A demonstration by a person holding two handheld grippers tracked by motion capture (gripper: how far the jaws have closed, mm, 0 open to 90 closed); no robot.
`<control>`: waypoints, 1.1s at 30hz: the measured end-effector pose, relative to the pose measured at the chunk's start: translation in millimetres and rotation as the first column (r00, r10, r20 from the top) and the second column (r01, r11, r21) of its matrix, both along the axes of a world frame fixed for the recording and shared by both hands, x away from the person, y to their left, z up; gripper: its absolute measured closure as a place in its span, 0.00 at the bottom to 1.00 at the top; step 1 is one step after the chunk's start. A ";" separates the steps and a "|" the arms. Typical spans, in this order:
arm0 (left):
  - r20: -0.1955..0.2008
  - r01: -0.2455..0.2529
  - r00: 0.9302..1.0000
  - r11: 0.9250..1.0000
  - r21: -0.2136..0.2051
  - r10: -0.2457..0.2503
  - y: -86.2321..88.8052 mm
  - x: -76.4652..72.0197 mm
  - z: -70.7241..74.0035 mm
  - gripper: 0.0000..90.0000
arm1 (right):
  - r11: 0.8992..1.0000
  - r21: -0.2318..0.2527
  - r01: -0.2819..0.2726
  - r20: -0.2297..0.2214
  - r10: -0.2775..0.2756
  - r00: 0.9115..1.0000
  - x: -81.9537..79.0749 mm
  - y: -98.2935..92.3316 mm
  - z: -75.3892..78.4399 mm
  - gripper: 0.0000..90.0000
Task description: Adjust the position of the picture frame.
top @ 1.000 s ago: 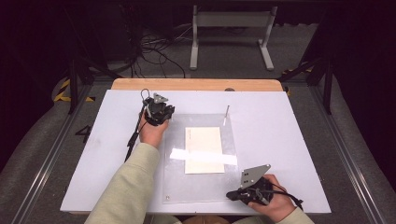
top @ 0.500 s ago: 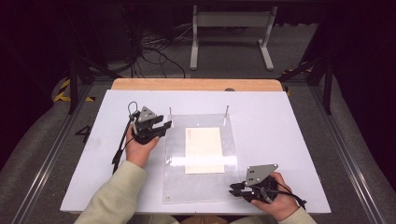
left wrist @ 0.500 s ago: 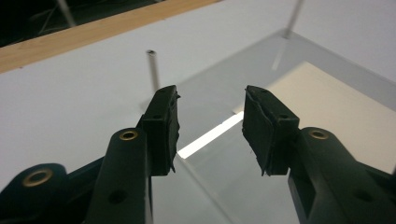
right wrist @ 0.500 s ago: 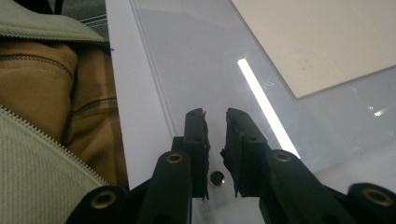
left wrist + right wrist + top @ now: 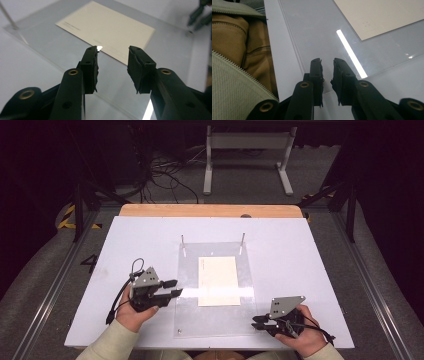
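**White table, clear sheet at centre**

The white table [image 5: 300,250] carries a clear plastic sheet [image 5: 215,317] lying flat at its middle. A cream card [image 5: 218,280] rests on that sheet. Two thin metal pins [image 5: 183,244] stand upright at the sheet's far corners. A wooden strip [image 5: 210,210] runs along the far edge.

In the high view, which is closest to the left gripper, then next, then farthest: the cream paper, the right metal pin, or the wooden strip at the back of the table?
Counting from the left gripper:
1. Cream paper, just to its right, on the clear sheet.
2. Right metal pin, farther back, at the clear sheet's far corner.
3. Wooden strip, along the table's far edge.
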State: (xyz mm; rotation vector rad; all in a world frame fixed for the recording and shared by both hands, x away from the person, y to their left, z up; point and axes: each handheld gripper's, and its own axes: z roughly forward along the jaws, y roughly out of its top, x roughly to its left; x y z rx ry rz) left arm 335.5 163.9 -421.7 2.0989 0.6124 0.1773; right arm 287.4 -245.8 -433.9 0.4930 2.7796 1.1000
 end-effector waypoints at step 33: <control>-0.195 0.312 0.941 0.933 0.181 -0.277 -13.0 -40.1 -28.6 0.92 | 0.999 -0.027 -0.044 -0.039 0.042 0.998 -8.6 3.9 -8.2 0.92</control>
